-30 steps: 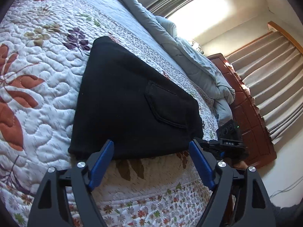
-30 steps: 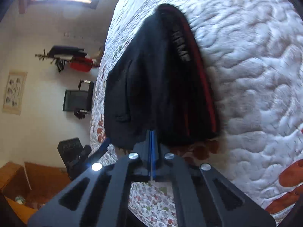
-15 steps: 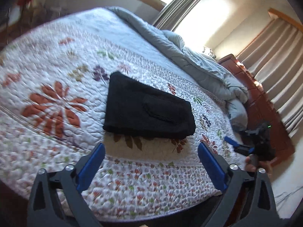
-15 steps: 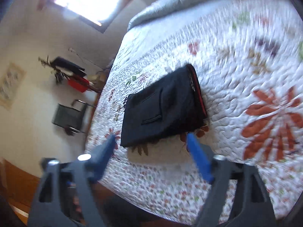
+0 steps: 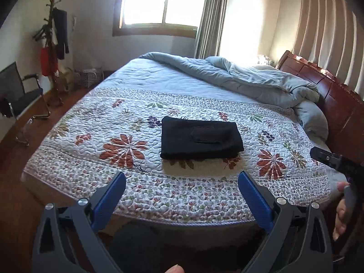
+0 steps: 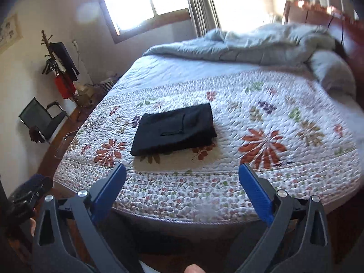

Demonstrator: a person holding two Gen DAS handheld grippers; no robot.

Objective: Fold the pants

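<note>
1. Neatly folded, the black fabric pants (image 5: 201, 141) (image 6: 175, 129) lie as a flat rectangle on the bed, near its front edge and roughly midway along it, with a sewn pocket facing up.
2. Under them spreads the white quilted bedspread (image 5: 127, 118) (image 6: 273, 118) printed with rust-red leaves and small purple and green sprigs; the pants rest directly on it, with nothing else touching them.
3. Behind the pants, along the far side of the bed, a pale grey-blue duvet (image 5: 250, 79) (image 6: 238, 45) is bunched in a long heap toward the dark red wooden headboard (image 5: 329, 91).
4. Nearer to me, the left gripper (image 5: 182, 179), black with blue finger pads, hangs off the bed's front edge with its jaws spread fully wide and nothing between them.
5. Beside it, the right gripper (image 6: 182, 173), of the same make, is opening its jaws, now almost fully apart and empty; its view is smeared, so fine detail on the right of the bed is probably unreliable.
6. Both grippers are well apart from the pants.
7. Further out, a black office chair (image 5: 20, 93) (image 6: 43, 118) and a wooden coat stand (image 5: 53, 45) (image 6: 59, 66) hung with dark and red clothes stand by the wall, below a bright window (image 5: 163, 2).
</note>
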